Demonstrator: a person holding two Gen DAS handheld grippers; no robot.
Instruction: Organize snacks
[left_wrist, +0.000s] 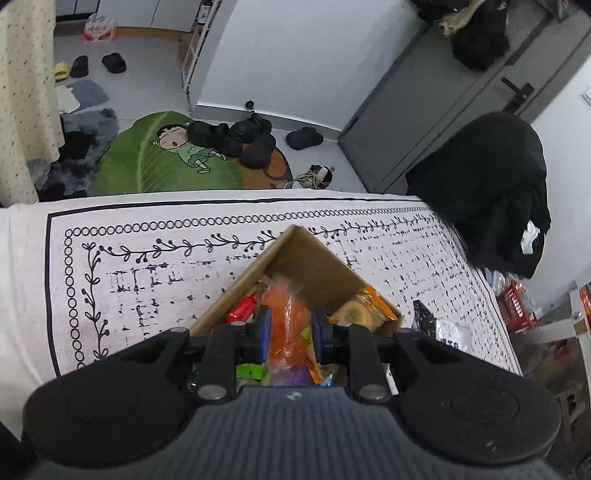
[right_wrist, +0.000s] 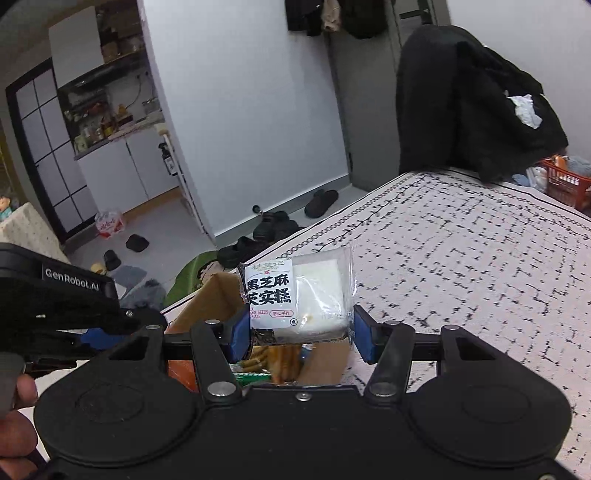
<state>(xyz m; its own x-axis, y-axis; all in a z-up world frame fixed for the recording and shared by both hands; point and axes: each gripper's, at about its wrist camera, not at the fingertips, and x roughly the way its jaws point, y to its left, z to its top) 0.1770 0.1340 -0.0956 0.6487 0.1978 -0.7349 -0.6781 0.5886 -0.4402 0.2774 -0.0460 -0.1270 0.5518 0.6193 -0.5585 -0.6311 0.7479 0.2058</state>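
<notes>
Left wrist view: left gripper (left_wrist: 290, 328) clamped on a crinkly orange transparent snack packet (left_wrist: 287, 321), blue fingers (left_wrist: 263, 328) pressing both sides, directly above the open brown cardboard box (left_wrist: 314, 258) standing on the white black-patterned bed cover (left_wrist: 147, 266). Risk: thin film slipping from a narrow pinch, or landing on the rim if released off-centre. Lower box contents masked by the gripper body; a dark foil packet (left_wrist: 423, 315) beside the box partly cut off. Right wrist view: right gripper (right_wrist: 299, 339) gripping a clear-wrapped white cake with a black-and-white printed label (right_wrist: 299, 299) at its lower edges, held over the same box. Risk: soft cake deforming under pressure; collision with the left gripper, close at the left edge. Hard to confirm: pad contact on the right side, where the wrapper edge blurs; box interior mostly hidden.
</notes>
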